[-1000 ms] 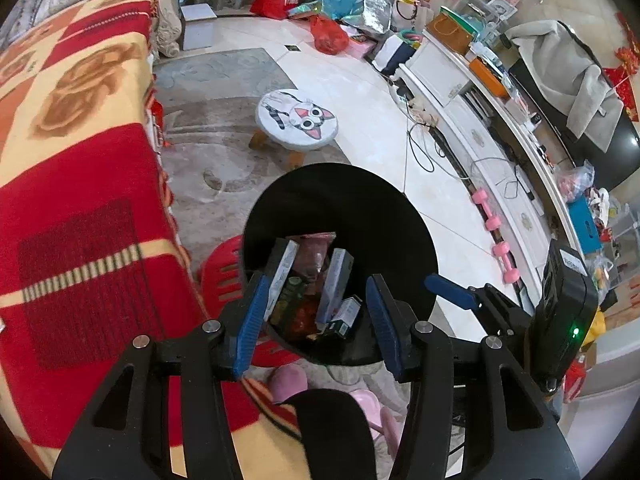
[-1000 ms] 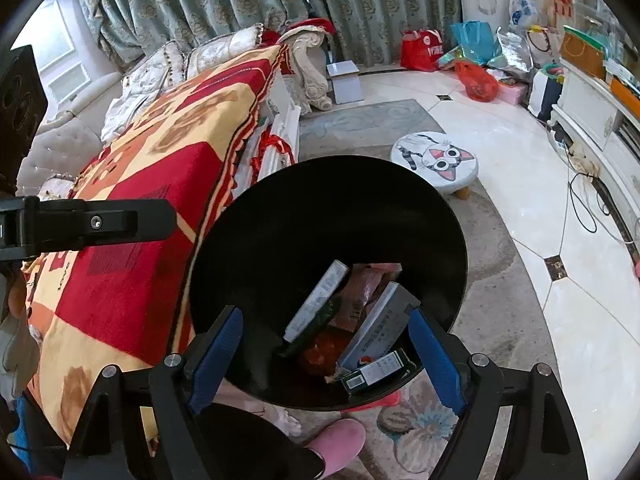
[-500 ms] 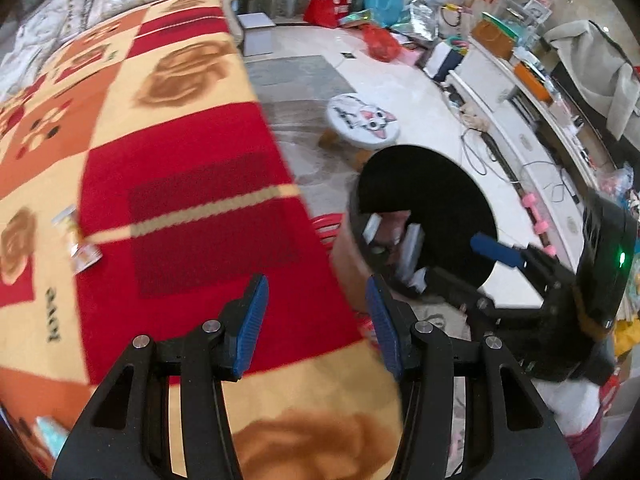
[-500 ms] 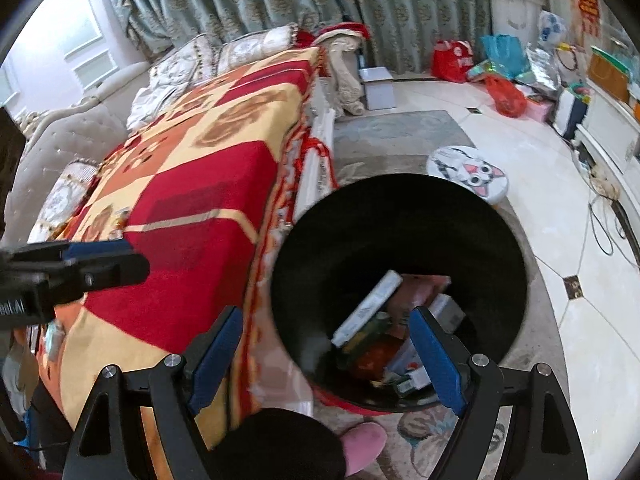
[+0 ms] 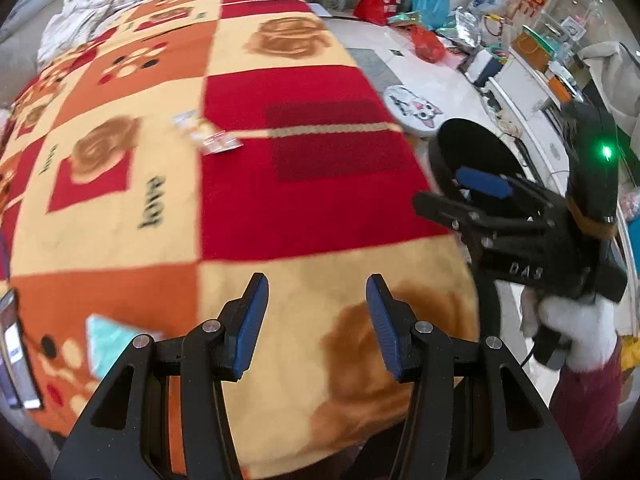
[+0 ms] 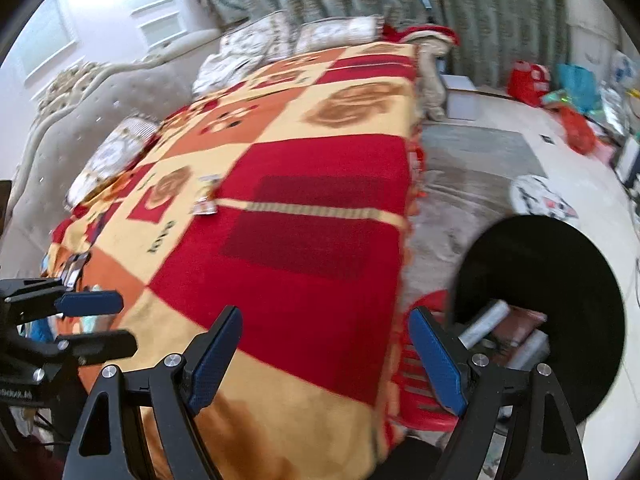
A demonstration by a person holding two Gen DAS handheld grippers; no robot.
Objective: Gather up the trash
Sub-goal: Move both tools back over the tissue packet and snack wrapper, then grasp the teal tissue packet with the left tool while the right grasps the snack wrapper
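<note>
Left gripper [image 5: 312, 324]: jaws partly apart, empty.
Crumpled white-orange wrapper [image 5: 208, 136]: on red-orange patterned blanket [image 5: 320, 208], ahead and left, lying crosswise; left hand nearer.
Right gripper [image 6: 324, 360]: wide apart, empty.
Round black bin [image 6: 560, 280]: far right.

Both wrist cams angle down over the red-orange patterned blanket [image 5: 280, 200] beyond their jaws; black round bin [image 6: 560, 280] shared, right of jaws.

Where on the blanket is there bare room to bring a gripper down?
The blanket is bare across its red squares, between the small wrapper and the edge beside the black bin. It is crowded near the left corner, around the teal wrapper and phone.
</note>
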